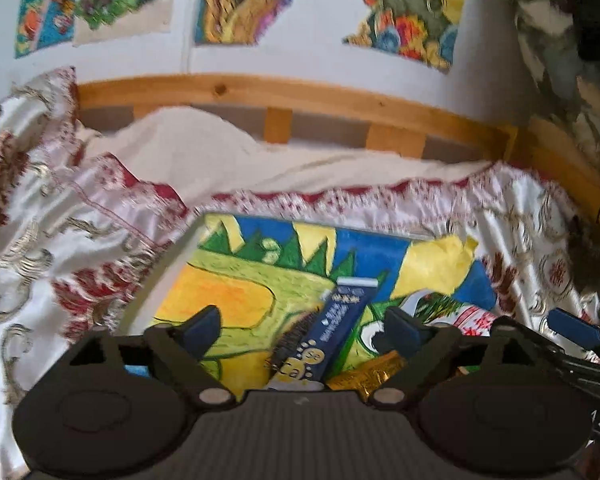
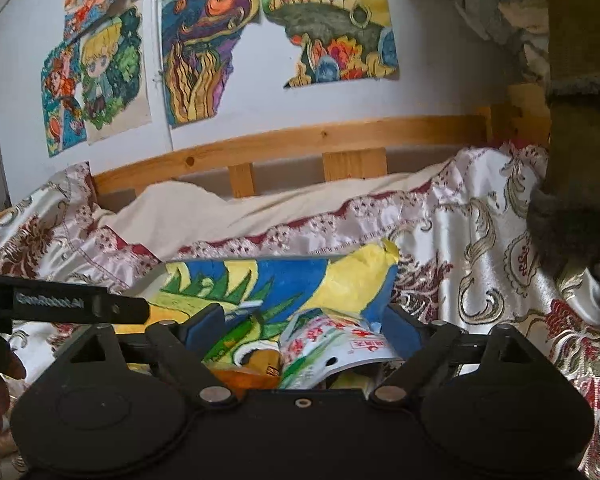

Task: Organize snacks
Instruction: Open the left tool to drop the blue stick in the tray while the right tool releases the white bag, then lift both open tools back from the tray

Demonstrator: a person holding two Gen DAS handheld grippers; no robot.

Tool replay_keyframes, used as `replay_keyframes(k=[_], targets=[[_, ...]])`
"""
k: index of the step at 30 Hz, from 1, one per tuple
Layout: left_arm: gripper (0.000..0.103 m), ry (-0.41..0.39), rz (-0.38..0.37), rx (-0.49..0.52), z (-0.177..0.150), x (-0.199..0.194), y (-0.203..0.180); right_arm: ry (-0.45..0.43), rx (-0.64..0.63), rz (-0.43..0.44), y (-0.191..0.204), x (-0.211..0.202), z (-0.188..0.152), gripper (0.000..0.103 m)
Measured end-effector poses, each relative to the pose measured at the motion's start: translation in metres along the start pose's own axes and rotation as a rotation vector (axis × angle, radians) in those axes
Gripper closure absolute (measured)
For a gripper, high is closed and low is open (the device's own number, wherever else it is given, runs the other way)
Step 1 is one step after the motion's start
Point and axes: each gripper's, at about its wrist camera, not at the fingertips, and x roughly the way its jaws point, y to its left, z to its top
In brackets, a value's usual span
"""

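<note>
Snacks lie on a colourful painted sheet (image 1: 236, 280) on a bed. In the left wrist view a dark blue tube (image 1: 336, 328) with yellow dots lies between the fingers of my left gripper (image 1: 302, 330), which is open and not touching it. A gold wrapped snack (image 1: 370, 376) lies beside it. My right gripper (image 2: 300, 330) is open around a white packet with red print (image 2: 332, 348); the jaws stand apart from its sides. That packet also shows in the left wrist view (image 1: 472, 320). An orange item (image 2: 244, 378) lies under it.
A satin bedspread (image 2: 480, 248) with red and gold patterns covers the bed around the sheet. A wooden bed rail (image 1: 300, 96) runs along the wall behind, with drawings (image 2: 204, 48) taped above. The other gripper's arm (image 2: 60, 304) crosses the left of the right wrist view.
</note>
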Motion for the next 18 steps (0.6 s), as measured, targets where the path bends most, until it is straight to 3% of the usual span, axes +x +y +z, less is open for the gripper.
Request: replay_keyframes(k=[11,18], targets=[[0.001,-0.116,0.008,-0.078,-0.003,-0.087,0.025,-0.108,-0.015,0.008,0.027,-0.078,0.017,0.003],[0.001,-0.124,0.019,-0.058,-0.029,-0.147,0.039,-0.163,-0.019,0.023,0.046,-0.137,0.018,0.002]])
